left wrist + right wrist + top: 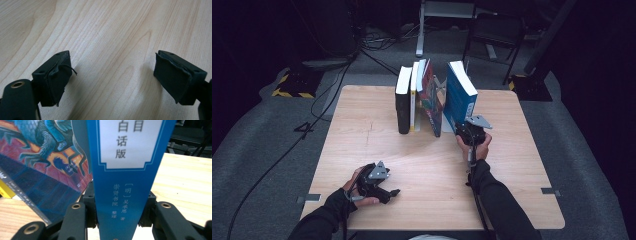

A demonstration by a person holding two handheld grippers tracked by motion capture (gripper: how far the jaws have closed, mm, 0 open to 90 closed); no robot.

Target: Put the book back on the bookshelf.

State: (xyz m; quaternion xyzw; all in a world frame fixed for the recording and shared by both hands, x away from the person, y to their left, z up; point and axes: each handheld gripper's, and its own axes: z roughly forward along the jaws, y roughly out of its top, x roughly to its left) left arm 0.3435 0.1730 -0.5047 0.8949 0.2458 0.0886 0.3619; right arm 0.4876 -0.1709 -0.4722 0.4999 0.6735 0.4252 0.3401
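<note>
Right gripper [460, 131] clamps the blue book [459, 95] at its spine, which should stay upright while sliding toward the row; left gripper [393, 192] rests wide open, empty, on the surface [522, 165].

The right gripper [117, 216] clamps the spine of an upright blue book [126, 182] between its black jaws, with a colourful illustrated book [42, 167] leaning just beside it above the wooden table [185, 182].

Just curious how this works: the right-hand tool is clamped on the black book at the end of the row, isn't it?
Not the black one. In the right gripper view the right gripper has its jaws clamped on the spine of the blue book, which stands at the right end of the row.
</note>
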